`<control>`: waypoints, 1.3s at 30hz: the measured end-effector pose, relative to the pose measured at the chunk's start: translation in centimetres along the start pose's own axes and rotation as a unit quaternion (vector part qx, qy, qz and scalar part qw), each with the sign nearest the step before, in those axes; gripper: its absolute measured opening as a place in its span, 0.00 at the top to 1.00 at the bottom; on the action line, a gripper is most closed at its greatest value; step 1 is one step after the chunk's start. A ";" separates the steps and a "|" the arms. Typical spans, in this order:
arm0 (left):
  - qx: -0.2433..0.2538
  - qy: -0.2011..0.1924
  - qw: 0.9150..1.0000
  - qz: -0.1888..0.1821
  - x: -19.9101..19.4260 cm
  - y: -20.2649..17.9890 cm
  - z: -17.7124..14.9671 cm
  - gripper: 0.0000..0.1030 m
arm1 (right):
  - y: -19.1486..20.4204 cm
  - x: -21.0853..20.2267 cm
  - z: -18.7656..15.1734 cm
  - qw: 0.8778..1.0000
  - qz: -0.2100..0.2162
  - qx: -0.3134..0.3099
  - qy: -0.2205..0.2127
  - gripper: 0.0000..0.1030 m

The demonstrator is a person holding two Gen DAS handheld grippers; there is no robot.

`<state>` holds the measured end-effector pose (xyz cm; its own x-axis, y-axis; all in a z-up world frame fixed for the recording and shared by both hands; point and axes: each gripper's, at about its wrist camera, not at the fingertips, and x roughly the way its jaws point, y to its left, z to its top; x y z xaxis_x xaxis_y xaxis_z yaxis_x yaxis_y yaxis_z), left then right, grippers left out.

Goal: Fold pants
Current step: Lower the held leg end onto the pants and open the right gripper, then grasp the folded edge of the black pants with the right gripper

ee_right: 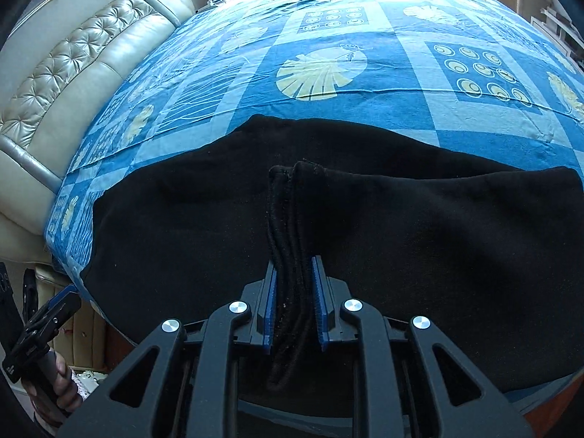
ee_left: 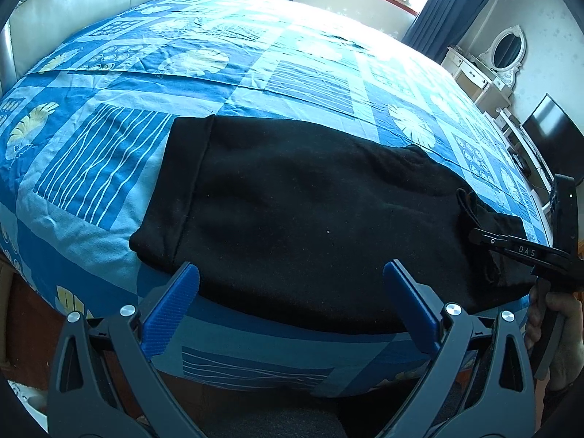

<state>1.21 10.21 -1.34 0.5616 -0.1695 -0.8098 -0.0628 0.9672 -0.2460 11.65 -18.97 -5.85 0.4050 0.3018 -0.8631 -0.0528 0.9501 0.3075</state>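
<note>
Left tongs (ee_left: 290, 284): blue pads spread wide and released, nothing between them, poised over the near edge of the black pants (ee_left: 292, 211), whose hemmed end lies just beyond the left pad. Pants: spread flat across the near side of a bed under a blue patterned bedspread (ee_left: 255, 73), stretching from the left tongs to the right tongs. Right tongs (ee_right: 295, 266): pads close together with a bunched, ribbed fold of the pants standing between them; whether the pads still pinch the cloth cannot be told. Padded headboard (ee_right: 73, 73): far left of the right tongs.
</note>
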 end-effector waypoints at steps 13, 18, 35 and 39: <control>0.004 0.007 1.000 -0.006 0.4 -0.5 -0.3 0.02 | 3.6 0.7 -1.7 0.999 -0.021 -0.026 -0.013 0.51; 0.005 0.006 1.000 -0.007 0.3 -0.6 -0.3 0.02 | 4.0 0.8 -2.0 0.999 -0.029 -0.031 -0.015 0.49; 0.008 0.005 1.000 -0.010 0.3 -0.8 -0.6 0.02 | 1.2 -7.0 -1.4 0.994 0.062 -0.018 -0.088 0.43; 0.001 0.007 1.000 -0.016 0.3 -0.7 -0.5 0.02 | -8.6 -11.3 0.6 0.989 0.019 0.053 -0.140 0.43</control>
<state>1.05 9.34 -1.67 0.5524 -0.2031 -0.8084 -0.0434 0.9615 -0.2713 8.05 -30.59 1.49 0.6417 0.2892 -0.7103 0.0177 0.9204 0.3907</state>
